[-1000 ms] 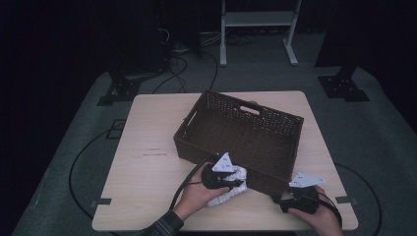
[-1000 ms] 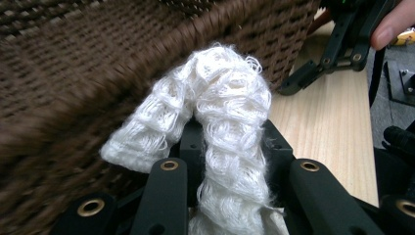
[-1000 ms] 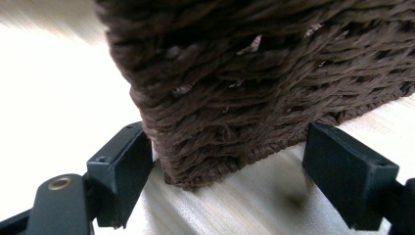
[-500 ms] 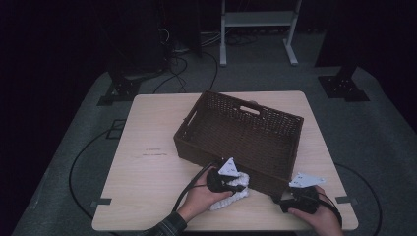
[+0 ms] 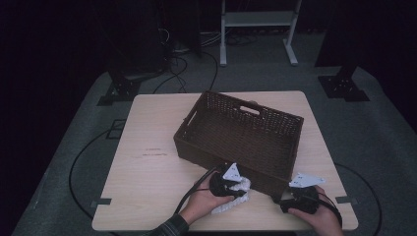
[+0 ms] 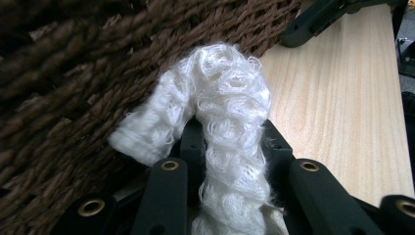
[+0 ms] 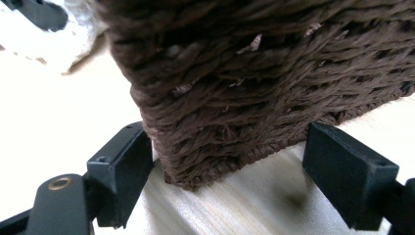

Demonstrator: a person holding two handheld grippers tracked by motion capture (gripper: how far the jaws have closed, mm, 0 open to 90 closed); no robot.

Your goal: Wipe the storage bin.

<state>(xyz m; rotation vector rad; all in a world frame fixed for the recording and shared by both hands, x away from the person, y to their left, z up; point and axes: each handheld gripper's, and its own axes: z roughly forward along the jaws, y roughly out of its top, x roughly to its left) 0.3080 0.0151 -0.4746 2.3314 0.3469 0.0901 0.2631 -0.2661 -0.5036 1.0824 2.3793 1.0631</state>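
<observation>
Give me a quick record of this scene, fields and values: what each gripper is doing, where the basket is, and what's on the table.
left gripper: shut on white towel, right by the basket's near wall
right gripper: jaws open, straddling the basket's near corner
basket: brown wicker, upright on the table, nothing seen inside
table: light wood
towel position: outside the basket, low at its near wall
</observation>
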